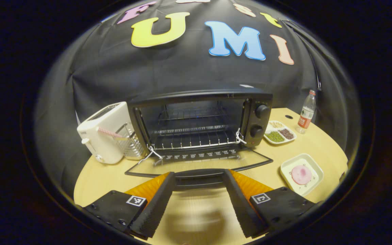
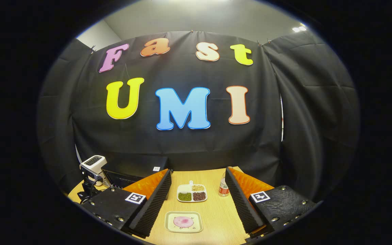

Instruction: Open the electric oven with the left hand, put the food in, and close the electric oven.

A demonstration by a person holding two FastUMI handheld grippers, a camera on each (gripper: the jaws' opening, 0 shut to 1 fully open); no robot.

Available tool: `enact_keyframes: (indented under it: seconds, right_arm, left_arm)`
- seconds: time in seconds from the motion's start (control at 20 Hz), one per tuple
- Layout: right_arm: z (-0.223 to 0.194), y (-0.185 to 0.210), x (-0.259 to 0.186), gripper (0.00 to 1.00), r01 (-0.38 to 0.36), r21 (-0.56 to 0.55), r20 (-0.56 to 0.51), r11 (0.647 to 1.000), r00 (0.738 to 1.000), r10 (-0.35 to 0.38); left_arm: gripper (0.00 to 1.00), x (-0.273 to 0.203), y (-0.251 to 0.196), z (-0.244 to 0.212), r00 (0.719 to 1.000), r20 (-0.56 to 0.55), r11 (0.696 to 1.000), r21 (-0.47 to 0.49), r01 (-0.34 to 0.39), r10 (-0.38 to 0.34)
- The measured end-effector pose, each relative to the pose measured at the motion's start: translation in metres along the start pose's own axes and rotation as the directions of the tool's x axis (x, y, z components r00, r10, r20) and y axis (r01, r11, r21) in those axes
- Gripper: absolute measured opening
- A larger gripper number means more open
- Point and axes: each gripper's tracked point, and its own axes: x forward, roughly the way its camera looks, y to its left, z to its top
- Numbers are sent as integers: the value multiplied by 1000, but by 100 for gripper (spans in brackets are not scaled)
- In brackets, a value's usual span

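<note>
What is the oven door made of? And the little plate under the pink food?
The oven door looks like clear glass in a black frame: the table shows through it. The little plate looks like glossy white ceramic or plastic; its smooth sheen leaves that open. The pink food lies on it.

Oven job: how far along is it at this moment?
Done: the oven door lies fully open, rack bare. In hand: the left gripper, jaws open, sits just off the door's handle. Left: the pink food lies on its plate under the open right gripper; it must be picked up, loaded, then the door closed.
</note>
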Motion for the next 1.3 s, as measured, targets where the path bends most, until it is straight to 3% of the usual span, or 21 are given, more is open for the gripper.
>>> enact_keyframes:
  seconds: [0.1,0.2,0.25,0.4,0.6,0.75,0.9,1.0,1.15,1.2,1.25,1.3]
  right_arm:
    - [-5,0,3,96,-5,-4,-13,1000,1000,5]
    - [-9,1,5,96,-11,-1,-29,1000,1000,11]
    - [-11,1,6,96,-15,5,-39,1000,999,15]
    - [-16,1,11,96,-29,23,-60,999,998,30]
    - [-39,-5,25,96,-50,57,-133,997,990,57]
    - [-74,-10,44,96,-89,89,-261,992,959,109]
    - [-114,-10,61,96,-137,133,-397,982,900,179]
    - [-144,-9,71,96,-155,170,-496,973,840,221]
    - [-188,-10,82,97,-131,242,-641,961,723,259]
    - [-202,-9,88,96,-121,268,-669,956,690,275]
    - [-212,-11,91,97,-109,285,-688,952,668,283]
    - [-224,-14,93,96,-97,295,-712,951,641,286]
  left_arm:
    - [100,5,-3,-7,1000,-3,1000,22,-3,3]
    - [92,7,-3,-21,1000,-26,999,46,4,-3]
    - [100,8,-3,-26,999,-35,998,60,0,2]
    - [96,9,9,-26,999,-36,999,50,-21,22]
    - [100,-20,13,43,992,120,999,-19,-36,38]
    - [99,-65,3,124,956,292,1000,-15,-19,23]
    - [96,-121,-7,192,895,445,1000,-24,6,6]
    - [100,-156,-11,225,855,518,998,-49,26,3]
    - [100,-209,-9,262,798,602,993,-103,52,20]
    - [92,-224,-6,270,781,624,993,-110,49,31]
    - [100,-237,-1,276,770,636,993,-111,34,45]
    - [91,-251,3,282,761,646,993,-115,17,61]
